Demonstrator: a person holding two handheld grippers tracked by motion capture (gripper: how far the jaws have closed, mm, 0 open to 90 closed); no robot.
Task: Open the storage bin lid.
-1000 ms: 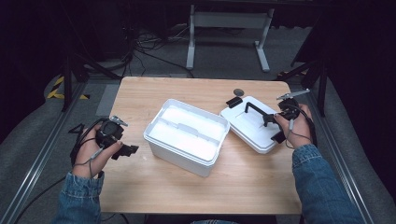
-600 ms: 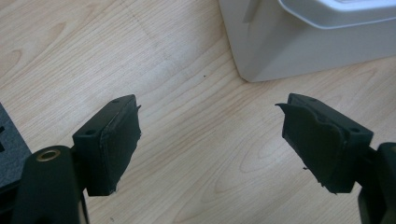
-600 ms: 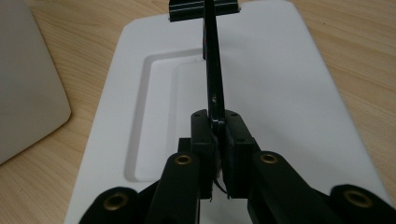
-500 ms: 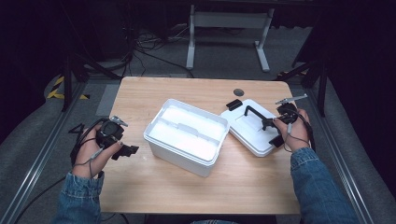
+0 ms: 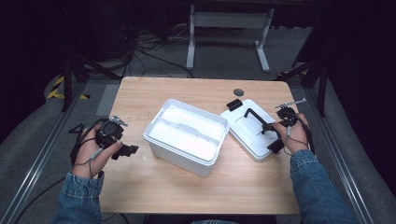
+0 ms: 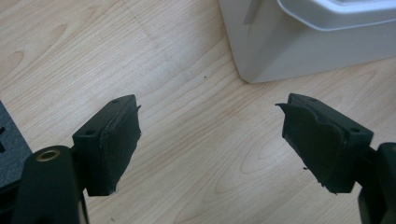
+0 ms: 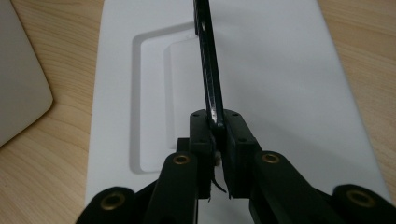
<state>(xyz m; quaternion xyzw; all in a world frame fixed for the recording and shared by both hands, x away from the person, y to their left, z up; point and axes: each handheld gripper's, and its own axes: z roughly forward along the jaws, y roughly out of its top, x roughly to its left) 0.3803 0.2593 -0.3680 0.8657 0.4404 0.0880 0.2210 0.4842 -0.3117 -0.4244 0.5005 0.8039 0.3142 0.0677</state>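
Observation:
An open white plastic box [image 5: 187, 135] stands in the middle of the wooden table [image 5: 187, 191]. Its white lid [image 5: 247, 130] lies to the right, top side up, with a black handle [image 5: 254, 116] raised. My right gripper [image 5: 270, 128] is shut on that handle; in the right gripper view the thin black handle [image 7: 208, 60] runs up from between the closed jaws over the lid [image 7: 280, 93]. My left gripper [image 5: 125, 150] rests left of the box, open and empty. Its pads [image 6: 116, 140] stand wide apart over bare wood, the box corner [image 6: 303, 51] ahead.
A black latch [image 5: 234, 104] sits at the lid's far end, and a round cable hole [image 5: 239, 92] lies beyond it. The box's rounded corner [image 7: 18, 93] is close to the lid's left. Bare wood stretches along the near edge; a metal stand [image 5: 229, 32] is on the floor behind.
The right gripper, still clamped on the handle, has shifted slightly toward me and the lid has moved a little with it. The left gripper has stayed put.

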